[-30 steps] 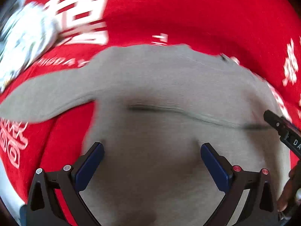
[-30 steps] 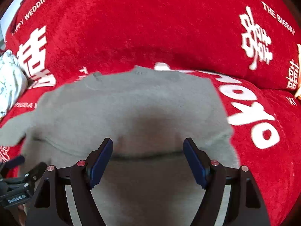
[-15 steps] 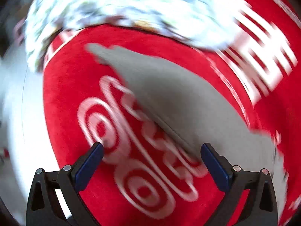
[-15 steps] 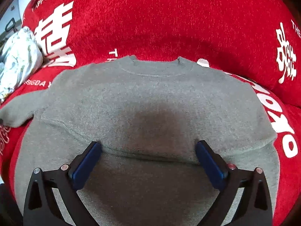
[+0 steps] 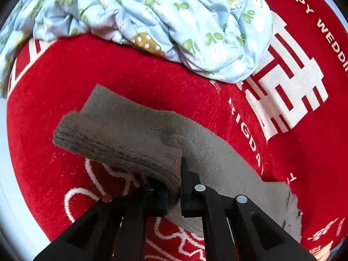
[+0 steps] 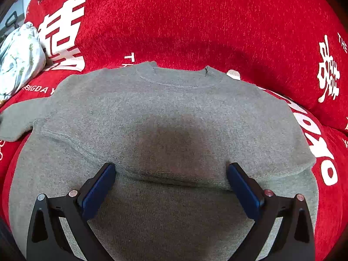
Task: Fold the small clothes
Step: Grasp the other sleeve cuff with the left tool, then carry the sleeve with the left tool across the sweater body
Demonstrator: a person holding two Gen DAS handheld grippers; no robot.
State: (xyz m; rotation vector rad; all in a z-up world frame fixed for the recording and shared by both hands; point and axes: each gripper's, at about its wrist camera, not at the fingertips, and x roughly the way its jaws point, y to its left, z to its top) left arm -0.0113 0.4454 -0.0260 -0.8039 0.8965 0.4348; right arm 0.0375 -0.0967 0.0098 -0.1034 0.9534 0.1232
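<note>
A small grey knitted sweater (image 6: 169, 113) lies flat on a red sofa cover, neck away from me, with its lower part folded up over the body. My right gripper (image 6: 171, 184) is open above the folded edge, its blue pads (image 6: 97, 187) apart and holding nothing. The sweater's left sleeve (image 6: 19, 117) sticks out to the left. In the left wrist view my left gripper (image 5: 174, 191) is shut on that sleeve's ribbed cuff (image 5: 121, 137), which is lifted and curled over the fingers.
The red sofa cover (image 6: 195, 21) with white lettering rises as a backrest behind the sweater. A crumpled pale blue printed cloth (image 5: 152, 19) lies beyond the sleeve, also at far left in the right wrist view (image 6: 19, 58).
My left gripper swung left from over the sweater's body to the sleeve end and closed on the cuff. My right gripper drew back slightly and opened a bit wider.
</note>
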